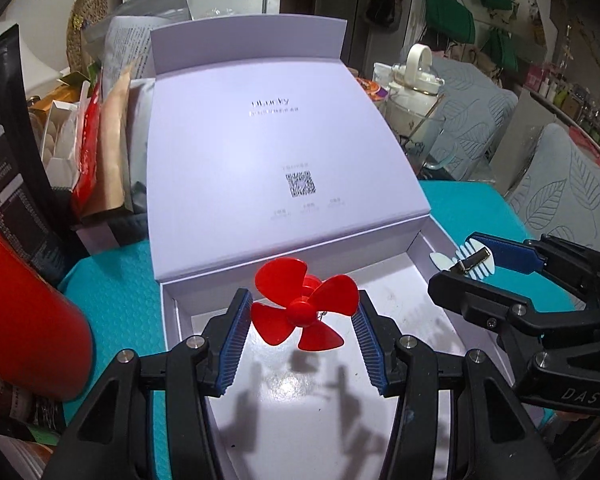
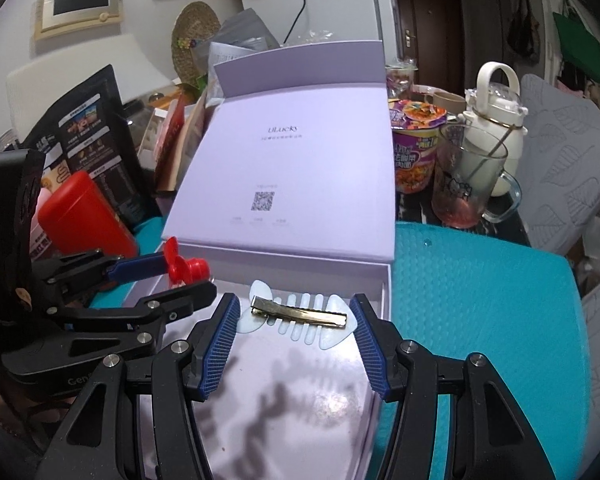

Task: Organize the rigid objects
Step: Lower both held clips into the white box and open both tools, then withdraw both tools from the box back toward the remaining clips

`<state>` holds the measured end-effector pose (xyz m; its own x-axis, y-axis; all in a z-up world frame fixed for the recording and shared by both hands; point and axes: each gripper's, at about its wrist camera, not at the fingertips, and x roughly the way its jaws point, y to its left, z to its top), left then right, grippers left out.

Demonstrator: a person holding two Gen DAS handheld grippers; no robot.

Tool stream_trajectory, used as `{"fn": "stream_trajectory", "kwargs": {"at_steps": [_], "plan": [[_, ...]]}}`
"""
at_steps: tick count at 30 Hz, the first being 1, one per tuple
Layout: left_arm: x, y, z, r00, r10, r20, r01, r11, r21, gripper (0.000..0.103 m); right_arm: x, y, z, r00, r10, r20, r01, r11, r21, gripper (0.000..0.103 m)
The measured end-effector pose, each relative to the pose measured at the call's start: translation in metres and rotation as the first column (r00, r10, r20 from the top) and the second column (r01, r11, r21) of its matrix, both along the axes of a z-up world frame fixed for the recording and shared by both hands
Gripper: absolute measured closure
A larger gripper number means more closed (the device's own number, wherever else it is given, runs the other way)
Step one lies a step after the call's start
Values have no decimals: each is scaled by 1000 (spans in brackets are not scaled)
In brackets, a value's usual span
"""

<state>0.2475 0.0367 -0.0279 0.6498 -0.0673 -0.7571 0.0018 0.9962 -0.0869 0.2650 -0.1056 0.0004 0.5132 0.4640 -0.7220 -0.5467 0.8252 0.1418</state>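
1 red propeller (image 1: 304,312), 1 fishbone hair clip (image 2: 300,316), 1 open box (image 1: 432,256), 2 grippers, seemingly gripping

left claw (image 1: 302,316): black frame | blue ribbed pads | silver screws | right claw (image 2: 294,318): same

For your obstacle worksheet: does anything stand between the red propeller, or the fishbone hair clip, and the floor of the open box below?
Nothing visible does. The red propeller in the left gripper and the fishbone hair clip in the right gripper hang above the bare floor of the box, lid open.
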Motion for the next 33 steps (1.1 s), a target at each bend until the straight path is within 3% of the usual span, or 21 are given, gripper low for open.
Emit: {"fn": "stream_trajectory", "kwargs": {"at_steps": [8,12,15,18,33], "plan": [[5,-2,-8,999,9,-30,-8,1000,12,52,4,1,-8,1000,3,-24,-4,1000,-8,46],[9,-2,-11,998,-7,-65,5,1000,-21,52,6,0,-9,1000,-10,-24,9,1000,-22,46],[11,0,-14,996,4,-92,-7,999,-35,52,6,0,-10,999,-9,-30,9,1000,-20,39],[10,0,-12,996,21,-85,-23,1000,-14,41,6,-1,-9,999,-12,-30,12,1000,-19,39],[-9,2,16,1000,22,-10,-22,1000,-4,40,-6,-7,16,999,-20,32,20,1000,-1,39]]}}
